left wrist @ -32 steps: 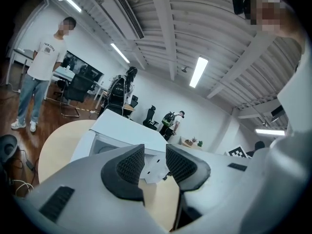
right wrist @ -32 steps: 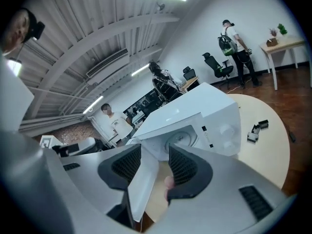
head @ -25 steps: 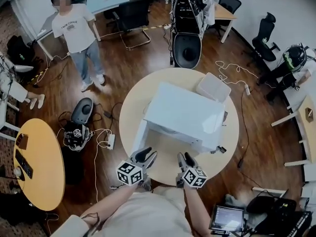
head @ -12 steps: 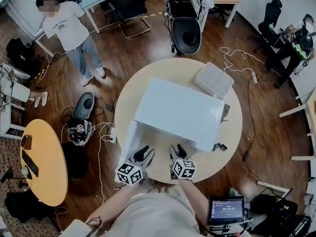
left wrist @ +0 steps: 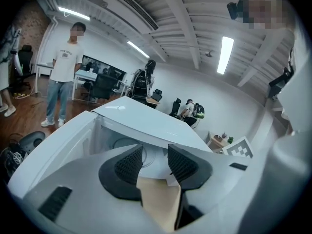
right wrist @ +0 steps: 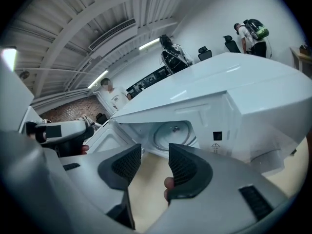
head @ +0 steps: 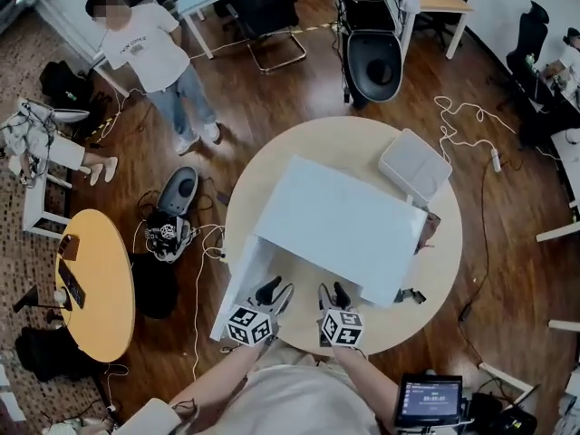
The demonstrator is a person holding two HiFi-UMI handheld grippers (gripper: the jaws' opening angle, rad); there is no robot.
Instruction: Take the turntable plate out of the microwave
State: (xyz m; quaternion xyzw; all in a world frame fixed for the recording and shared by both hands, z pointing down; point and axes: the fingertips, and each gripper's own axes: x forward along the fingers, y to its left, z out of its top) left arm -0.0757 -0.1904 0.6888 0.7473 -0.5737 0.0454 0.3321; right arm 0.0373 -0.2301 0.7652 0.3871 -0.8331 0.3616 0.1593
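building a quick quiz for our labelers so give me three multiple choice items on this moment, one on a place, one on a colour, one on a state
1. Where is the turntable plate?
A) on top of the microwave
B) inside the microwave
C) propped against its back

2. What colour is the microwave?
A) black
B) white
C) red

3. The microwave door is:
A) shut
B) taken off
C) swung open

Answers:
1 B, the right gripper view shows the round plate lying in the cavity.
2 B, the casing is white in every view.
3 C, in the head view the door stands out at the cavity's left side.
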